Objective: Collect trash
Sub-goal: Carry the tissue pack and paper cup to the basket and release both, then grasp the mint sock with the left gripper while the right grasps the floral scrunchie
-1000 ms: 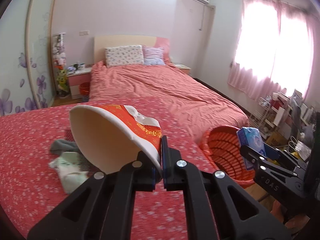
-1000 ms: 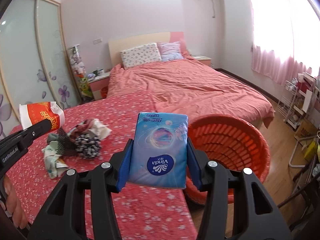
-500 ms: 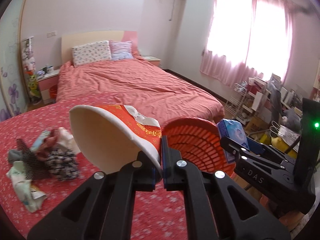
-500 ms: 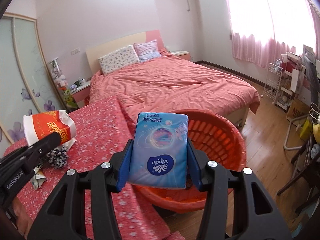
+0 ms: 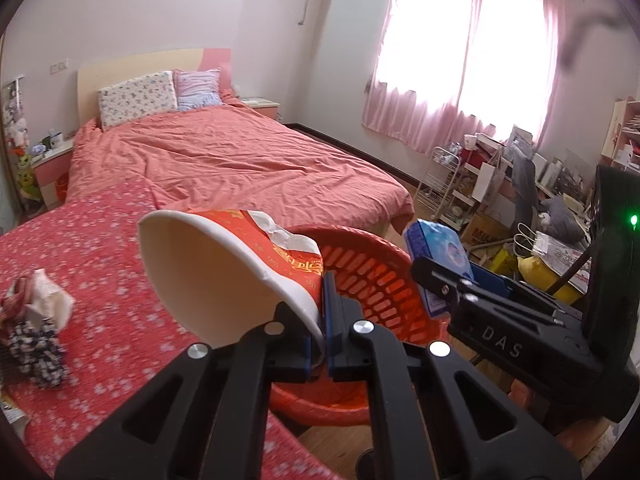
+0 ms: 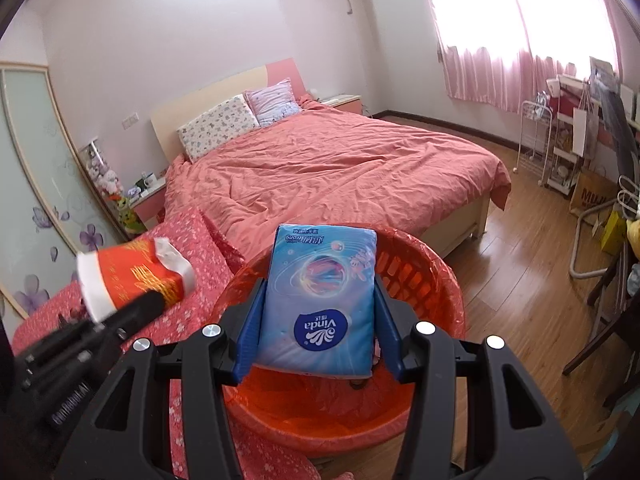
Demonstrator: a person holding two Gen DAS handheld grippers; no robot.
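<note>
- left gripper (image 5: 322, 330): jaws pressed together on the rim of a red and white paper cup (image 5: 228, 268); the cup lies tilted, mouth toward the camera, crumpled white paper poking from its far end.
- in the right wrist view the same cup (image 6: 132, 276) sits at left, above the red flowered desk (image 6: 192, 240), just left of the basket rim.
- right gripper (image 6: 320, 332): jaws pinching a blue tissue pack (image 6: 320, 300) by its two long sides; white "vinda" mark on the near end, upside down.
- the pack hangs over the open mouth of the orange slotted basket (image 6: 420, 276), not touching its walls that i can tell.
- from the left wrist view the basket (image 5: 368, 276) stands at the right edge of the desk (image 5: 100, 248), right of the cup; the pack (image 5: 436, 260) shows above its right rim, with the right gripper (image 5: 444, 284) reaching in from the right.
- more trash on the desk at far left: a crumpled wad of paper and patterned wrappers (image 5: 34, 332), blurred, well apart from the basket.
- beyond the desk, a bed (image 5: 224, 160) with a salmon cover and two pillows.
</note>
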